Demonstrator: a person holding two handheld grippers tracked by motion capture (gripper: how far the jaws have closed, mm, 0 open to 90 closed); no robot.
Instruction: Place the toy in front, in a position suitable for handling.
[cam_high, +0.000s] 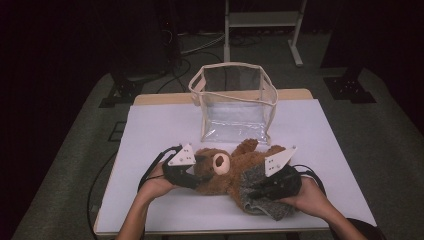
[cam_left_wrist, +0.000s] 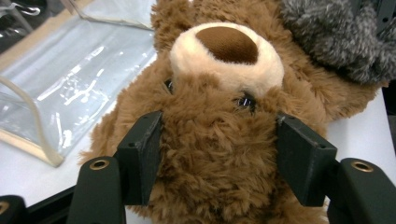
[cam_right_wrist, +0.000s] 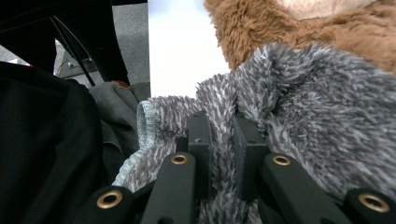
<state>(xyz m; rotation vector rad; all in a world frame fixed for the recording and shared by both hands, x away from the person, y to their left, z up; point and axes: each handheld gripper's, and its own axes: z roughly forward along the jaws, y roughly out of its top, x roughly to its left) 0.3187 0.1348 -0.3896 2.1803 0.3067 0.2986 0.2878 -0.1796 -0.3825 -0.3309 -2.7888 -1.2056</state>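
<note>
My left gripper clamps the head of the brown teddy bear lying on the white table before the clear bag, while my right gripper pinches its grey fuzzy garment at the bear's body.

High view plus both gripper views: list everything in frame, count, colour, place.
teddy bear: 1, brown with cream snout, lying on the table's near half
fuzzy garment: 1, grey, on the bear's body at its right end
clear bag: 1, transparent with beige trim, standing open behind the bear
table: 1, white top, wooden far edge
metal frame: 1, pale, on the floor behind the table
left tool: 1, black, jaws pressed on the bear's head
right tool: 1, black, jaws pinching the grey garment
hands: 2, behind the tools at the near edge
</note>
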